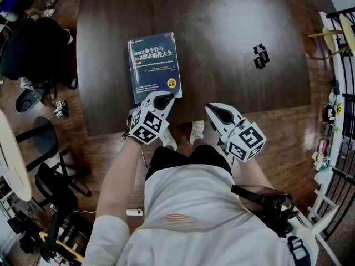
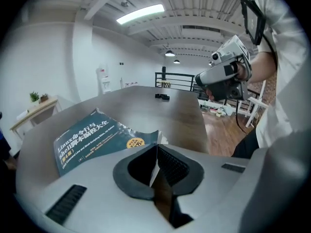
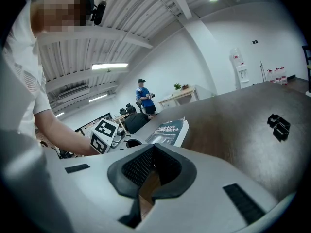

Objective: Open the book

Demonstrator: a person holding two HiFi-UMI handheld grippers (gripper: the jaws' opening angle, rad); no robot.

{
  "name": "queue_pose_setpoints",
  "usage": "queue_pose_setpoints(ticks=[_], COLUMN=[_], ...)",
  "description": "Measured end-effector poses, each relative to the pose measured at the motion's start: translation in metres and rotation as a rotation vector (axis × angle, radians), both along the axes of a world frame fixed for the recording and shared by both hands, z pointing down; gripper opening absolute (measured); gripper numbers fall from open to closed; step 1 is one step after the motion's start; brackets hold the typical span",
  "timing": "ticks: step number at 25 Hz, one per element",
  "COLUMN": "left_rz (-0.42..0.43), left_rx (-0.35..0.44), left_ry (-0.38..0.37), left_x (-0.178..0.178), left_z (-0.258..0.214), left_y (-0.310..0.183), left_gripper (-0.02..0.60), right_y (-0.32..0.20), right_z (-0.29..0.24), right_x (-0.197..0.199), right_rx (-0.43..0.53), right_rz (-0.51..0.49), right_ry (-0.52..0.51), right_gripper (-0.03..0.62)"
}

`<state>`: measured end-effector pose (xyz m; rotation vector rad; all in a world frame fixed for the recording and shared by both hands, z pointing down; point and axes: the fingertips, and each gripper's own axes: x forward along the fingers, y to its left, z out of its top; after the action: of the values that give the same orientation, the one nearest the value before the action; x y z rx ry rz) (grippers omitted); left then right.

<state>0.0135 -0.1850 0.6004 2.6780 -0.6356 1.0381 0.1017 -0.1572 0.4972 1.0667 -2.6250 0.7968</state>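
Note:
A blue-covered book (image 1: 152, 65) lies closed on the dark wooden table (image 1: 233, 32), near its front edge. My left gripper (image 1: 161, 100) is at the book's near right corner. In the left gripper view the book (image 2: 92, 140) has its cover corner (image 2: 149, 138) curled up, and my left gripper (image 2: 156, 152) is shut on that thin edge. My right gripper (image 1: 217, 112) hovers just off the table's front edge, to the right of the book, and touches nothing. In the right gripper view its pads (image 3: 141, 164) meet with nothing between them, and the book (image 3: 167, 130) lies ahead to the left.
A small black object (image 1: 260, 55) sits on the table's far right part; it also shows in the left gripper view (image 2: 162, 96) and the right gripper view (image 3: 278, 126). A black bag and chairs (image 1: 33, 46) stand left of the table. A metal railing (image 1: 344, 93) runs along the right.

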Motion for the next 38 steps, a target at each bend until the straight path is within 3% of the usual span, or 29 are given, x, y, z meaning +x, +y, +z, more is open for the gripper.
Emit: queue_pose_setpoints(ticks=[7,11,14,18,27,33,38], left_rz=[-0.087,-0.18,-0.302,-0.474,-0.764,-0.997,-1.135], left_rx=[-0.023,-0.036,-0.077,-0.171,-0.272,-0.246,-0.195], left_ry=[0.096,0.214,0.366,0.63,1.05,1.33,1.429], left_x=[-0.006,-0.015,-0.03,-0.054,-0.112,-0.177,-0.228], left_z=[-0.015,-0.032,-0.045,-0.062,-0.093,-0.103,-0.103], left_y=[-0.005,-0.012,-0.016,-0.021,-0.023,-0.011,-0.007], left_gripper=[0.021,0.02,0.018,0.017,0.015,0.015,0.016], right_y=[0.002,0.002,0.003,0.005,0.007,0.009,0.012], right_z=[0.001,0.003,0.003,0.003,0.001,-0.001,0.001], right_x=[-0.003,-0.003,-0.003,-0.004,-0.011,-0.02,-0.031], right_rx=[-0.002,-0.007,-0.009,-0.016,-0.016,-0.017,-0.02], right_rz=[-0.008,-0.005,-0.007,-0.012,-0.034,-0.048,-0.069], right_ry=[0.001,0.006,0.008,0.006,0.005,0.004,0.005], right_gripper=[0.0,0.0,0.0,0.0,0.0,0.0,0.0])
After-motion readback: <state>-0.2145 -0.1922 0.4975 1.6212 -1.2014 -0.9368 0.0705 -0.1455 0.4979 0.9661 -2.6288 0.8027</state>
